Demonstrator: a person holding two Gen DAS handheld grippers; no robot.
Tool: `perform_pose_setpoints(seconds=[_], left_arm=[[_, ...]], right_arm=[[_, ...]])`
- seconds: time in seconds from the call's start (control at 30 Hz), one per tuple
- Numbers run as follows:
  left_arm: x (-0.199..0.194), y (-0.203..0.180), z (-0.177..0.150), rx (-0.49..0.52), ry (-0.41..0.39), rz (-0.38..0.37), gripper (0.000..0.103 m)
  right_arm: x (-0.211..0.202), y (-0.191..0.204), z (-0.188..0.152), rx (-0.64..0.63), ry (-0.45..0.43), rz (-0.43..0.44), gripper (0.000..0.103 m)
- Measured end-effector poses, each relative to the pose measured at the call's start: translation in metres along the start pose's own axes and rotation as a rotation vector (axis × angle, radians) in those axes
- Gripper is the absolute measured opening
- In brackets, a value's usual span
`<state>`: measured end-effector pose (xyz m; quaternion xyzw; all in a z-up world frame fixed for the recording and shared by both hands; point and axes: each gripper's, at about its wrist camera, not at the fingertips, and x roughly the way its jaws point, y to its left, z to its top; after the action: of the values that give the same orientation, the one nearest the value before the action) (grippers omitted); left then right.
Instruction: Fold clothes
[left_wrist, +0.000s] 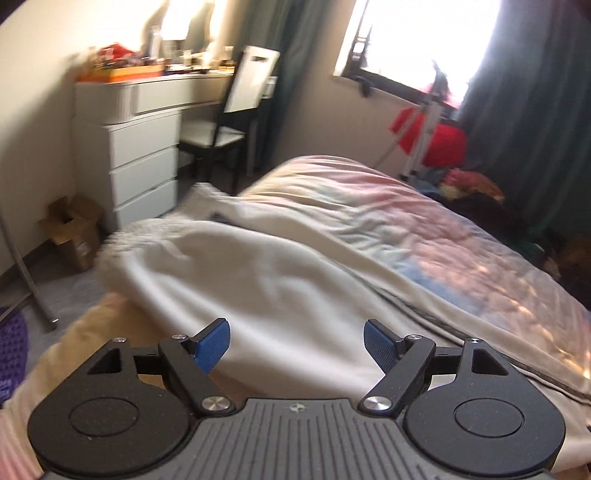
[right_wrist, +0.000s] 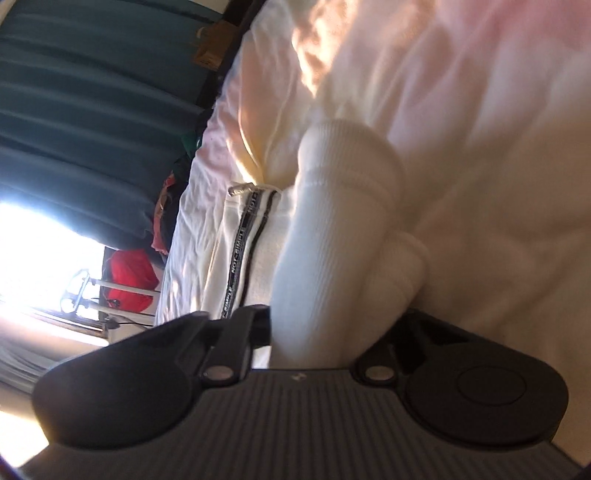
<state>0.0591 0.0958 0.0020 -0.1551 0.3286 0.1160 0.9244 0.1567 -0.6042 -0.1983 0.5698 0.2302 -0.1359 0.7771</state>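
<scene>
I am looking into a home bedroom: a quilted bed (left_wrist: 461, 258), white drawers (left_wrist: 142, 162), a chair (left_wrist: 225, 125) and dark curtains (left_wrist: 532, 110).

Left gripper (left_wrist: 297, 341) jaws spread wide; right gripper (right_wrist: 332, 332) jaws clamped.

right gripper (right_wrist: 317, 325) fingertips hidden by white garment (right_wrist: 332, 229); dresser (left_wrist: 140, 147) clutter blurred

Bed (left_wrist: 461, 236) under pastel quilt, cream garment (left_wrist: 258, 273) spread across it
</scene>
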Motion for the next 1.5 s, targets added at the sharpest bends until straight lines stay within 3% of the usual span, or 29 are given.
perform_pose_setpoints(seconds=[0.17,0.27,0.43,0.6,0.9,1.13,1.37,1.5], left_arm=[[0.038,-0.078,-0.028,0.137,0.006,-0.209,0.082],[0.066,-0.119,-0.056,0.264,0.006,-0.213,0.082],[0.109,-0.135,-0.1,0.42,0.066,-0.104,0.087],[0.119,-0.129,-0.117,0.44,0.059,-0.093,0.09],[0.115,-0.129,-0.114,0.441,0.059,-0.084,0.092],[0.113,-0.129,-0.11,0.443,0.067,-0.082,0.094],[0.11,-0.126,-0.102,0.416,0.071,-0.078,0.094],[0.106,-0.123,-0.095,0.391,0.047,-0.065,0.094]], right_arm=[[-0.004,0.012,-0.001,-0.082,-0.045,-0.035,0.015],[-0.007,0.02,-0.002,-0.132,-0.072,-0.056,0.015],[-0.008,0.019,-0.003,-0.148,-0.075,-0.068,0.014],[-0.006,0.028,-0.006,-0.229,-0.085,-0.109,0.014],[-0.008,0.042,-0.014,-0.329,-0.11,-0.164,0.014],[-0.007,0.085,-0.046,-0.713,-0.177,-0.323,0.015],[-0.016,0.125,-0.086,-1.063,-0.313,-0.399,0.015],[-0.029,0.15,-0.123,-1.256,-0.397,-0.367,0.015]])
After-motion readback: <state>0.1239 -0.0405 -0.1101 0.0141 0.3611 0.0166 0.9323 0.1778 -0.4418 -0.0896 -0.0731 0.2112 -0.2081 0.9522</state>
